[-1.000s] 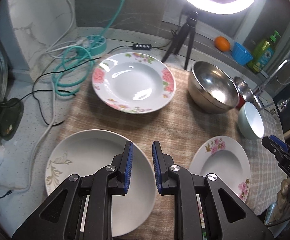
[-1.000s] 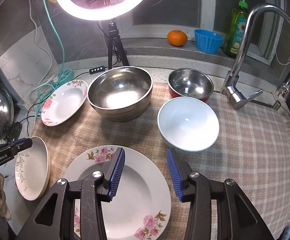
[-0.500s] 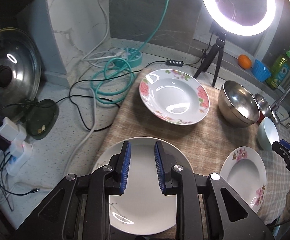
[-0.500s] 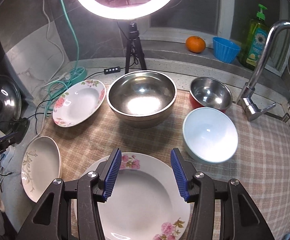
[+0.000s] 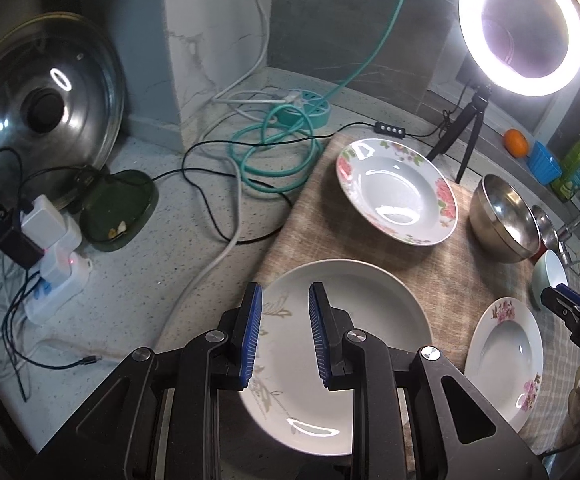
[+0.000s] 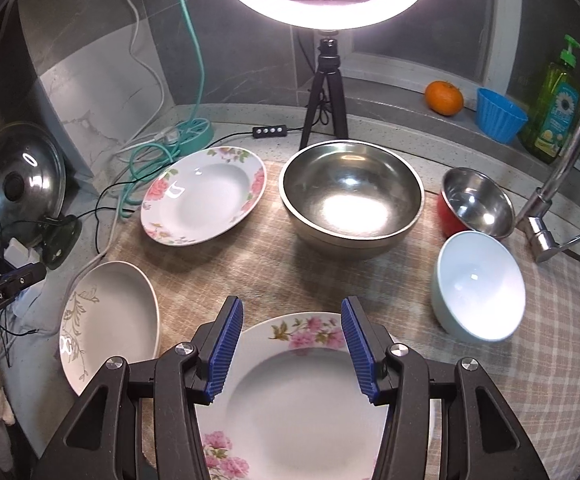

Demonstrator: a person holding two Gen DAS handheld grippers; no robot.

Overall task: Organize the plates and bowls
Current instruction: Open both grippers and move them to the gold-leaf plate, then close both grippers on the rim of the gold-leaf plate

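Over a cream plate with a leaf motif (image 5: 369, 320) hangs my left gripper (image 5: 286, 292), open, with nothing between its blue pads. My right gripper (image 6: 291, 306) is open above a pink-flowered plate (image 6: 290, 380), its pads apart from the rim. The cream plate (image 6: 110, 324) lies to that plate's left. A larger flowered plate (image 6: 206, 196) sits at the back left of the checked cloth. To its right are a big steel bowl (image 6: 349, 196), a small steel bowl with a red outside (image 6: 475, 204) and a white bowl (image 6: 477, 284), all standing separately.
A ring light on a tripod (image 6: 325, 92) stands behind the bowls. A faucet (image 6: 549, 200) rises at the right. Coiled cables (image 5: 274, 152), a power strip (image 5: 58, 280) and a glass pot lid (image 5: 42, 108) crowd the counter left of the cloth.
Both grippers have drawn back from the dishes, and the left one has swung toward the cable side. The left jaws stand slightly wider. No dish has moved.
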